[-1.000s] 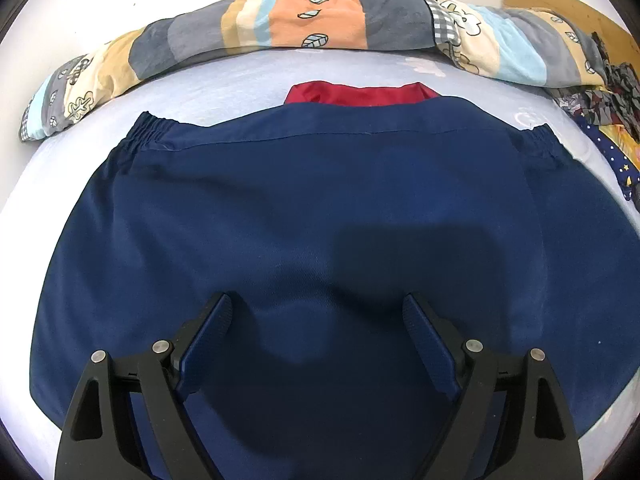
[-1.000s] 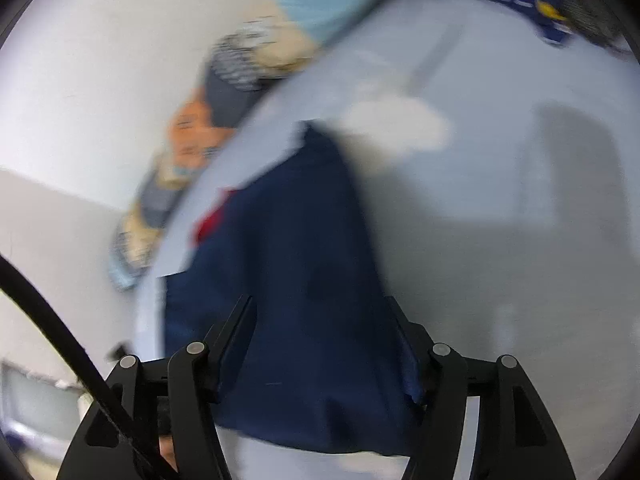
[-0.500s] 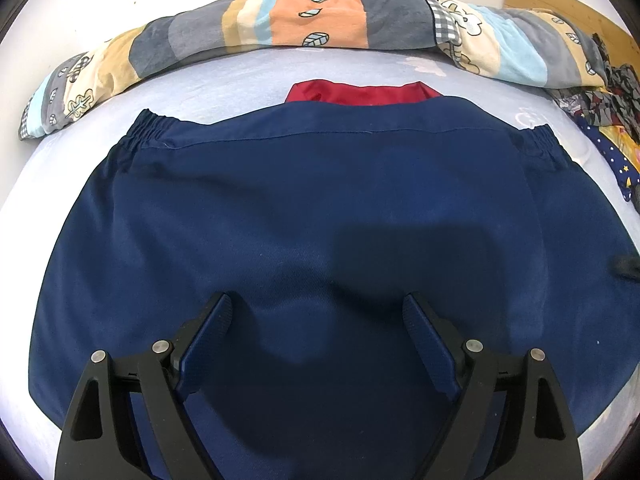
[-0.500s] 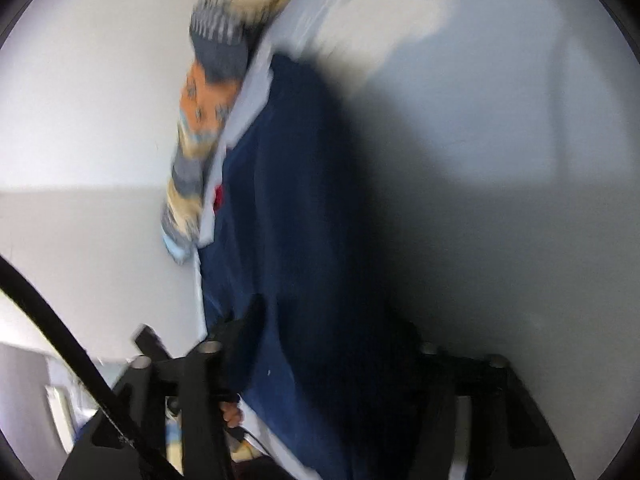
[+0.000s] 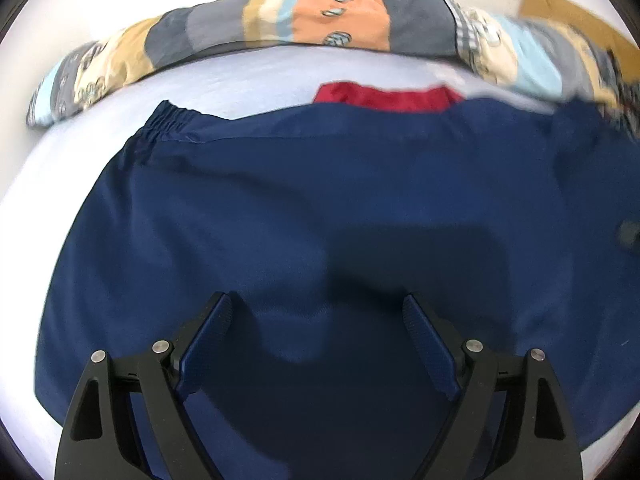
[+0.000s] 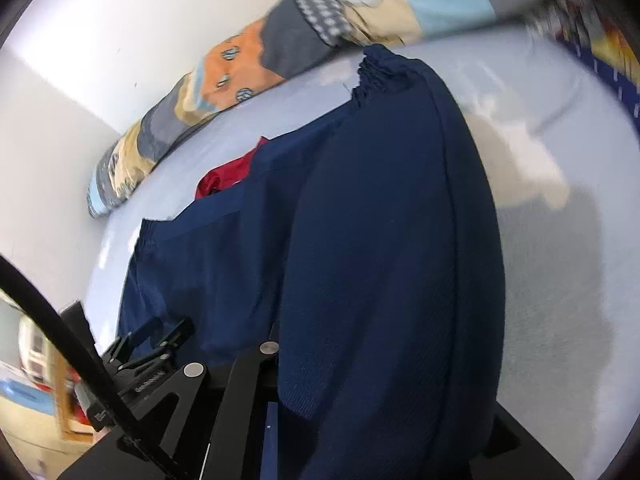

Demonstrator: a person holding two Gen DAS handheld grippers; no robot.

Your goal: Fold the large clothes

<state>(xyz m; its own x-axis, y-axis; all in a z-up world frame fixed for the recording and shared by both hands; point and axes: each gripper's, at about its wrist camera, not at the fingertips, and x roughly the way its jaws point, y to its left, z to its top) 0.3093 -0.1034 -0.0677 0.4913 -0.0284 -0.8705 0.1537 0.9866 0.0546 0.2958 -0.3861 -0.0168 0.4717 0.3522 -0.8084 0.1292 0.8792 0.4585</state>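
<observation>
A large navy garment (image 5: 320, 200) with a red collar (image 5: 384, 96) lies spread on the bed, an elastic cuff (image 5: 172, 116) at its far left. My left gripper (image 5: 316, 304) hovers open over its near middle, nothing between its fingers. In the right wrist view the garment's right side (image 6: 392, 240) is lifted and drapes over my right gripper (image 6: 352, 368). Those jaws are closing on the navy cloth, and the cloth hides the fingertips. The raised cuff (image 6: 380, 68) hangs at the far end of that fold. The left gripper (image 6: 152, 344) shows at the lower left.
A rolled patchwork quilt (image 5: 280, 24) lies along the wall at the back of the pale sheet (image 5: 240, 80). A wooden board (image 5: 568, 4) stands at the back right, with a pile of patterned clothes (image 6: 600, 40) beside it. A black cable (image 6: 60, 320) crosses the right wrist view.
My right gripper has closed on the garment's right side, rolled, and carried it up and over toward the left. The left gripper has kept still and open.
</observation>
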